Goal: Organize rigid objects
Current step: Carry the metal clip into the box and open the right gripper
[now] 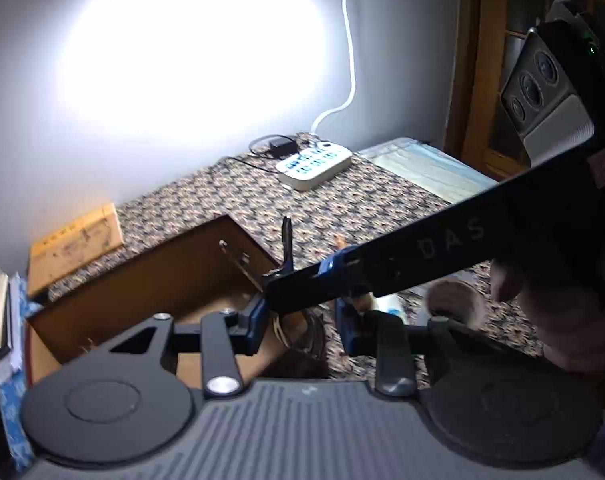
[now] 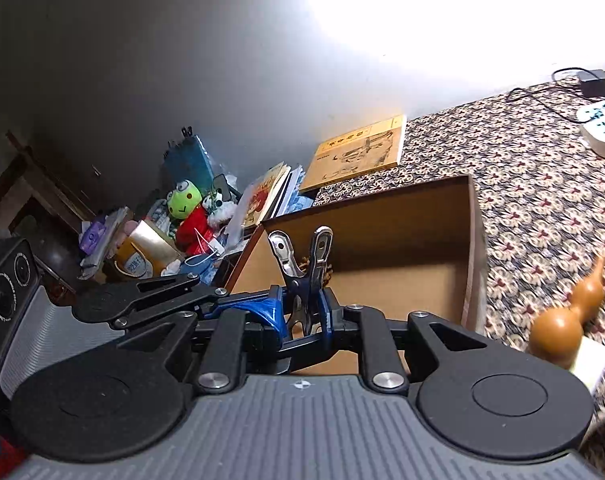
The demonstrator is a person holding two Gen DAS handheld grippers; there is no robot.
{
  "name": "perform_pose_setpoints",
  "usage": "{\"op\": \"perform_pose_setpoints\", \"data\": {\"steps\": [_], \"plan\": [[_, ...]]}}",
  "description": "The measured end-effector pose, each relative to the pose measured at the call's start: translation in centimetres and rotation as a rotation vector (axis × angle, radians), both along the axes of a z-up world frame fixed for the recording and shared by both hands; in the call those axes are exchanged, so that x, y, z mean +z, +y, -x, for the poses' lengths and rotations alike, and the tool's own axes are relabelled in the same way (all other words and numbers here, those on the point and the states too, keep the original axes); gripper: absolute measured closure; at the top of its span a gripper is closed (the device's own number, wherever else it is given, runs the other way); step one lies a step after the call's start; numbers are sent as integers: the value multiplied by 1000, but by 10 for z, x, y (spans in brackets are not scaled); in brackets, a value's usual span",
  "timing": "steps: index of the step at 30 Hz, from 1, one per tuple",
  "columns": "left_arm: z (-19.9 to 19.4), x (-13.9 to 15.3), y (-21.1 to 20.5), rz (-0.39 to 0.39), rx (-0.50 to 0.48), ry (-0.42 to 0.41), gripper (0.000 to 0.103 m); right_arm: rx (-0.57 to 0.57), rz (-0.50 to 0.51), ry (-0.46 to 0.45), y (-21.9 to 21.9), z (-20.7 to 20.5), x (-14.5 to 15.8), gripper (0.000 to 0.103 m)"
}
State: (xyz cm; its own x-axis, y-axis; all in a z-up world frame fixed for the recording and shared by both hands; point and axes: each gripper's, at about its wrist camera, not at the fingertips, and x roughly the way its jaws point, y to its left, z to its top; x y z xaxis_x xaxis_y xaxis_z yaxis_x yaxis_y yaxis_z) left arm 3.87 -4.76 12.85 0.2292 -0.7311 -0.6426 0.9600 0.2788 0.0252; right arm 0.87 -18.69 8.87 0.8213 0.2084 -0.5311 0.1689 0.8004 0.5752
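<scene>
The metal clip (image 2: 304, 276) is pinched low down between the right tongs (image 2: 302, 322), its two silver handles splayed up and away from the camera, so its long axis runs roughly along the fingers and points toward the open brown box (image 2: 414, 216) directly ahead and below. In the left wrist view the left tongs (image 1: 300, 320) look drawn in narrow; the right tool's black arm crosses in front of them and I cannot tell whether anything is between their pads. Since the box lies straight beyond the clip, the right hand is the nearer one for dropping it in, judging by these views. Farther out on the patterned counter (image 2: 542, 168) stand a brown gourd (image 2: 566, 320) to the right, a yellow book (image 2: 362, 152) behind the box and a white power strip (image 1: 314, 164).
</scene>
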Motion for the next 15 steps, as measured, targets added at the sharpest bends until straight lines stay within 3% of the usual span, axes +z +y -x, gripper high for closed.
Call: {"op": "perform_pose_setpoints", "data": {"steps": [6,15], "plan": [[-73,-15,-5,-56,65,70,73,62,-67,128,1,-66,-34,103],[-152,-80,12,-230,169,279,73,137,-149,349,26,-125,-90,103]]}}
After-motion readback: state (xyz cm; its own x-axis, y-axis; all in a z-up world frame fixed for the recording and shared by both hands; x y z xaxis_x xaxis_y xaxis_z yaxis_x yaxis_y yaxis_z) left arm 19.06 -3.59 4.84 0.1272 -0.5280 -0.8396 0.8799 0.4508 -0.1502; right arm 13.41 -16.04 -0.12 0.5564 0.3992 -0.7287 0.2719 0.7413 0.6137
